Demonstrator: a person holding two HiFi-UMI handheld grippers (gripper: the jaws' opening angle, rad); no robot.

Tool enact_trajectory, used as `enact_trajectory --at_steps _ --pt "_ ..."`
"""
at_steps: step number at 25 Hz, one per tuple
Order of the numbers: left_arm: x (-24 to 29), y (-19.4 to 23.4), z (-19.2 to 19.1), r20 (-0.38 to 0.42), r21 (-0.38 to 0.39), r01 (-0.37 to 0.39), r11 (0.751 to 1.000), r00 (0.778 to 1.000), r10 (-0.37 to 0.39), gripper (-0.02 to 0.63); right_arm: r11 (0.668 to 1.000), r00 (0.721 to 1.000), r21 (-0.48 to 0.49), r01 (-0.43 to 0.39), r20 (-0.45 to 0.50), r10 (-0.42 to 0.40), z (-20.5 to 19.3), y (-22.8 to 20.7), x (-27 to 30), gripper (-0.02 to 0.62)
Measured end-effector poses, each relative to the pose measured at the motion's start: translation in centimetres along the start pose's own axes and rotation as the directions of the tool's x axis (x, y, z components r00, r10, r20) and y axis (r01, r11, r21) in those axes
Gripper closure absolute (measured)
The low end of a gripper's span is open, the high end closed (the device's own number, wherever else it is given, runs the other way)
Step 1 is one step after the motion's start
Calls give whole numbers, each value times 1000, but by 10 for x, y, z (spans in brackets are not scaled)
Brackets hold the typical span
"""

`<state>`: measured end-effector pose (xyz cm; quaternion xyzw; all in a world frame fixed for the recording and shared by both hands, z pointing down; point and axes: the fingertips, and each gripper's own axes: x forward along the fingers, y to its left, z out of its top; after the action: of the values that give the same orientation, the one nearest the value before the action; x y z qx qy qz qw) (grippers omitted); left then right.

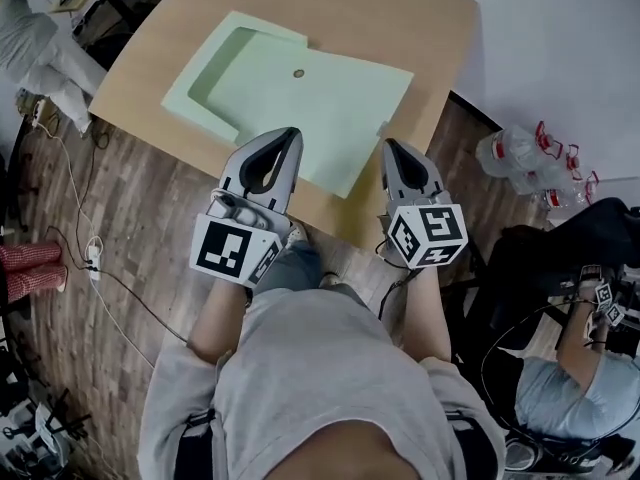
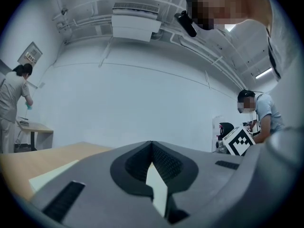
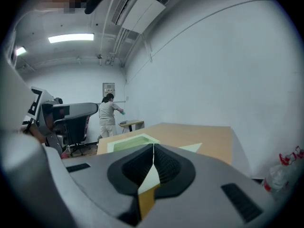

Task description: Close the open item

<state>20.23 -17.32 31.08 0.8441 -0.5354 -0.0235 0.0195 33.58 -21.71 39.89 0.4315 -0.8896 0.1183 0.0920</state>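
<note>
Your left gripper (image 1: 288, 134): jaws shut together, nothing between them, over the folder's near edge.
Your right gripper (image 1: 393, 146): closed and empty too, just beside the folder's right edge.
Folder (image 1: 300, 93): pale green, opened out flat on the wooden table (image 1: 430, 28).
Handling: likely thin, light, bendy and slippery, so pinch a free outer edge.
Unclear: the fold line is hard to make out, and your left gripper covers part of the near edge.

Pale green folder (image 1: 310, 118), tan table (image 1: 400, 18)
</note>
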Motion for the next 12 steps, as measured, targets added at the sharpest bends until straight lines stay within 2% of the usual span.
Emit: enact_trajectory --at_steps 12 --pt "31 25 -27 -45 -54 53 997 997 -55 592 990 987 107 94 -139 -79 -54 -30 29 581"
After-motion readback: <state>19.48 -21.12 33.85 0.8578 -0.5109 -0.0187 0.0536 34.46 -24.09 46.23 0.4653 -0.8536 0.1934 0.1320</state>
